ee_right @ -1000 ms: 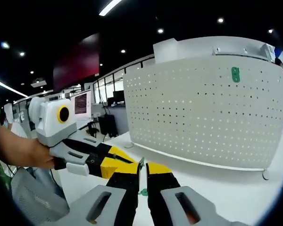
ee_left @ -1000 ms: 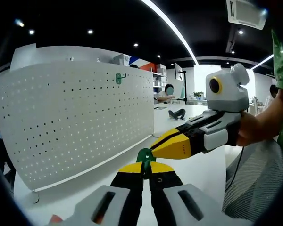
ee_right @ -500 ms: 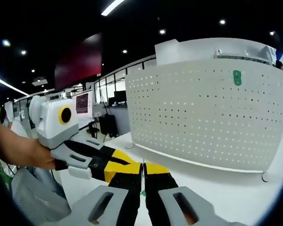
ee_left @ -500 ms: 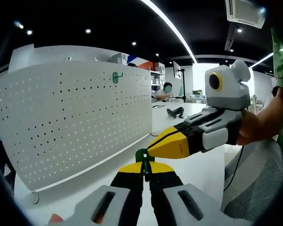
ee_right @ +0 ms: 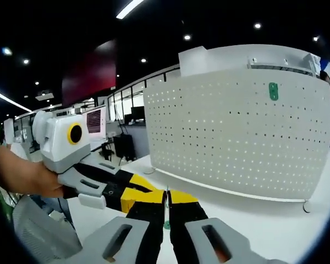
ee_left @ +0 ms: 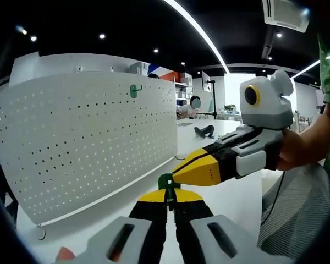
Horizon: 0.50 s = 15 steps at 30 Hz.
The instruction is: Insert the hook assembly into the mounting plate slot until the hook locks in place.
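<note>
Green plastic hook assembly (ee_left: 168,182) pinched at the tips of the left tongs (ee_left: 169,199), yellow-and-black jaws shut tight on it, low in the left gripper view. Right tongs (ee_left: 179,173) reaching in from the right there, yellow tip touching the same green piece, gripped by a hand (ee_left: 297,151). Seen from the right gripper view: right tongs (ee_right: 166,198) pressed together, a sliver of green hook assembly (ee_right: 166,223) between them, left tongs (ee_right: 133,190) meeting them from the left, held by another hand (ee_right: 22,176). Beyond the tongs, white tabletop (ee_left: 231,201) carrying the upright white perforated mounting plate (ee_left: 88,137), well apart from the held piece. Second small green hook (ee_left: 134,90) already seated near the plate's top edge.
</note>
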Each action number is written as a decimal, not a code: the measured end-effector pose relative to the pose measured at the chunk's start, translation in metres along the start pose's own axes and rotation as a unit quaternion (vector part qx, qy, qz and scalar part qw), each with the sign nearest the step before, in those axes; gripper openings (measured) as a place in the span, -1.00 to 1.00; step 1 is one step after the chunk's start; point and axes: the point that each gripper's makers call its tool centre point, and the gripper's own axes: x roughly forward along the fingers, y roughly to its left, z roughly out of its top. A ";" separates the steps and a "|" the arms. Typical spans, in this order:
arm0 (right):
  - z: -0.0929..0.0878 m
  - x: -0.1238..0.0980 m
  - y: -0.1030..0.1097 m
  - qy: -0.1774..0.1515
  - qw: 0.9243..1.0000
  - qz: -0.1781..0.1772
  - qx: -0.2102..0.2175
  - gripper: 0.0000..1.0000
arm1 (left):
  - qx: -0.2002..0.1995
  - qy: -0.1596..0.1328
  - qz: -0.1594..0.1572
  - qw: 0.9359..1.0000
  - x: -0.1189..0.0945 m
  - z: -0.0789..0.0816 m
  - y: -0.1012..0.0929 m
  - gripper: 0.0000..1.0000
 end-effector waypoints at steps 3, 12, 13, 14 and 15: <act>0.001 -0.001 -0.002 -0.002 1.000 -0.002 -0.003 -0.99 | 0.000 -0.002 -0.001 1.000 0.001 0.002 0.000 -0.94; 0.009 -0.014 -0.025 -0.022 0.999 -0.037 -0.009 -0.90 | -0.003 -0.008 0.007 1.000 0.006 0.010 0.002 -0.94; 0.010 -0.016 -0.027 -0.024 0.999 -0.040 -0.007 -0.90 | -0.003 -0.009 0.008 1.000 0.007 0.011 0.002 -0.94; 0.010 -0.017 -0.029 -0.025 0.999 -0.042 -0.004 -0.90 | -0.003 -0.009 0.008 1.000 0.007 0.011 0.001 -0.94; 0.011 -0.019 -0.032 -0.027 0.999 -0.045 -0.003 -0.90 | -0.002 -0.009 0.009 1.000 0.008 0.012 0.001 -0.94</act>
